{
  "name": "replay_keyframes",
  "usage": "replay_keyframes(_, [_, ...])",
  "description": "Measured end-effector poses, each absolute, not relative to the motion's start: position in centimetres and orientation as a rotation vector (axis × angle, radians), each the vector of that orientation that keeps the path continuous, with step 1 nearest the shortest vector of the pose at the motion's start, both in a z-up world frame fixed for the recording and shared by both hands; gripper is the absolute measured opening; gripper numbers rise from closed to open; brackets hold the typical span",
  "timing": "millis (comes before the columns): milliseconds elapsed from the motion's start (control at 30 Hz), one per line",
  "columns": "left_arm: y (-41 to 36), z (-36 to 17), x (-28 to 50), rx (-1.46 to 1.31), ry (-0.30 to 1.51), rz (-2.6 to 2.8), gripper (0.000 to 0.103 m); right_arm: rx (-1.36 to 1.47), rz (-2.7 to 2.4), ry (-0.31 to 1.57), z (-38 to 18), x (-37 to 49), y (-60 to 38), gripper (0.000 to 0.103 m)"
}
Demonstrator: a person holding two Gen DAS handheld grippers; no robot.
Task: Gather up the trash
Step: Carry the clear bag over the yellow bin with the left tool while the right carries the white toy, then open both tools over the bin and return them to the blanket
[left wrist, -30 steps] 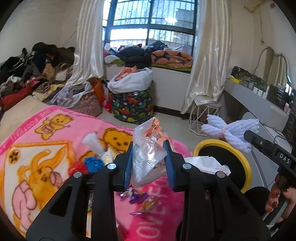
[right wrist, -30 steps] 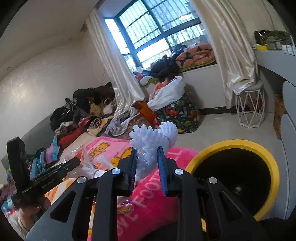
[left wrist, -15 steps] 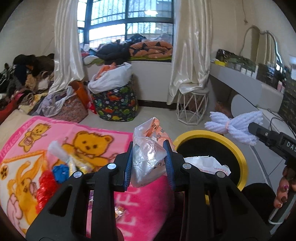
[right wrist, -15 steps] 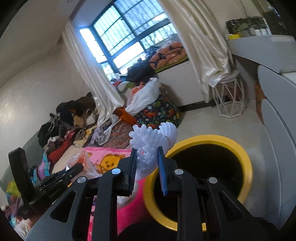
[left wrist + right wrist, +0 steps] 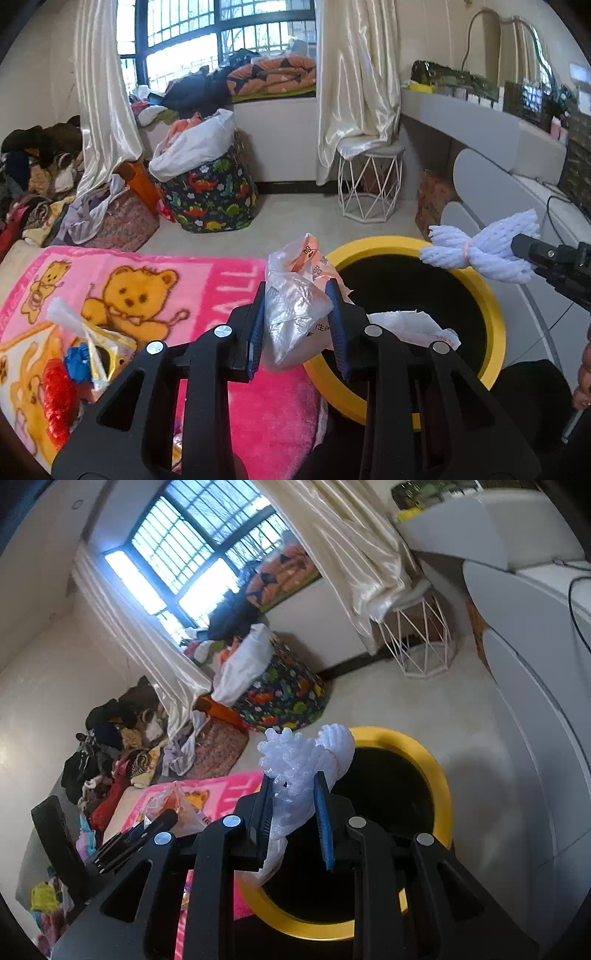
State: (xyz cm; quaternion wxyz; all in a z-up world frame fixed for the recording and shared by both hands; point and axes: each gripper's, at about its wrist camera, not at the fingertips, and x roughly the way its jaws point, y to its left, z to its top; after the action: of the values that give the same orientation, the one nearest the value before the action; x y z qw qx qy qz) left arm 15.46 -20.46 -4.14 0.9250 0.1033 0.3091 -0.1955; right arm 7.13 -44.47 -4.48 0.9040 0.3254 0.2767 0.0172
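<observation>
Daylight comes through the barred window (image 5: 221, 40) and lights both views brightly and evenly; its panes are blown out to white, worst in the right wrist view. The satin curtains (image 5: 354, 70) beside the window carry soft sheen. Shadows below the window are faint. Fisheye bending curves straight lines, and black vignette fills the corners. Focus is sharp.

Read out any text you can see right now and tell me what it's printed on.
"ALL": on the pink blanket; the start of the word is hidden behind the left tool.
Orange characters on the plastic bag held in the left tool: too creased to read.
Small red print on the white paper in the yellow bin: too small to read.
Right wrist view: nothing readable.
</observation>
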Motion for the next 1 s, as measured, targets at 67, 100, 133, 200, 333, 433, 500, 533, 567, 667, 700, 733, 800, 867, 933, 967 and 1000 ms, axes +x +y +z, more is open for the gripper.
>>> replay_keyframes(67, [-20.8,-4.7,15.8,0.209,0.651,-0.408,0.024,0.693,0.037,0.585,-4.8,7.4,-44.8,0.021])
replay_keyframes(100, [-20.9,-4.9,15.9,0.205,0.659,-0.41,0.024,0.689,0.037,0.587,-4.9,7.4,-44.8,0.021])
replay_keyframes(133, [-21.1,-5.2,16.1,0.205,0.665,-0.41,0.024,0.688,0.034,0.592,-5.0,7.5,-44.9,0.021])
replay_keyframes(200, [-21.5,-5.6,16.3,0.209,0.678,-0.415,0.025,0.708,0.042,0.601,-5.3,7.8,-45.1,0.023])
replay_keyframes(333, [-22.4,-6.3,16.7,0.21,0.704,-0.445,0.03,0.741,0.065,0.627,-6.2,8.2,-45.3,0.037])
replay_keyframes(433, [-23.0,-6.6,16.7,0.213,0.714,-0.467,0.055,0.754,0.036,0.621,-6.5,8.1,-45.7,0.054])
replay_keyframes(500, [-22.9,-6.4,16.4,0.204,0.697,-0.457,0.07,0.77,0.018,0.617,-6.6,8.0,-46.0,0.06])
replay_keyframes(533, [-22.8,-6.3,16.2,0.183,0.69,-0.455,0.077,0.788,0.006,0.608,-6.6,7.8,-46.2,0.062])
replay_keyframes(567, [-22.6,-6.1,16.0,0.149,0.691,-0.461,0.08,0.788,-0.002,0.6,-6.5,7.7,-46.3,0.065])
replay_keyframes(667, [-22.8,-5.5,15.2,0.119,0.659,-0.454,0.092,0.703,-0.043,0.592,-5.9,7.5,-46.0,0.073])
replay_keyframes(700, [-22.8,-5.4,15.1,0.116,0.651,-0.449,0.092,0.678,-0.05,0.591,-5.8,7.5,-45.8,0.077])
replay_keyframes(733, [-22.8,-5.2,14.9,0.109,0.645,-0.446,0.092,0.647,-0.066,0.59,-5.7,7.4,-45.5,0.078])
replay_keyframes(800, [-22.7,-4.8,14.6,0.095,0.637,-0.449,0.092,0.619,-0.084,0.577,-5.6,7.1,-45.2,0.081])
replay_keyframes(867, [-22.6,-4.4,14.3,0.095,0.626,-0.436,0.092,0.592,-0.105,0.565,-5.3,6.9,-44.8,0.084])
replay_keyframes(933, [-22.4,-3.9,13.8,0.093,0.614,-0.434,0.092,0.568,-0.113,0.551,-5.0,6.8,-44.5,0.084])
replay_keyframes(967, [-22.1,-3.7,13.7,0.093,0.608,-0.427,0.092,0.559,-0.117,0.545,-4.9,6.7,-44.5,0.085])
replay_keyframes(1000, [-21.9,-3.5,13.5,0.091,0.601,-0.422,0.092,0.548,-0.119,0.537,-4.7,6.7,-44.4,0.085])
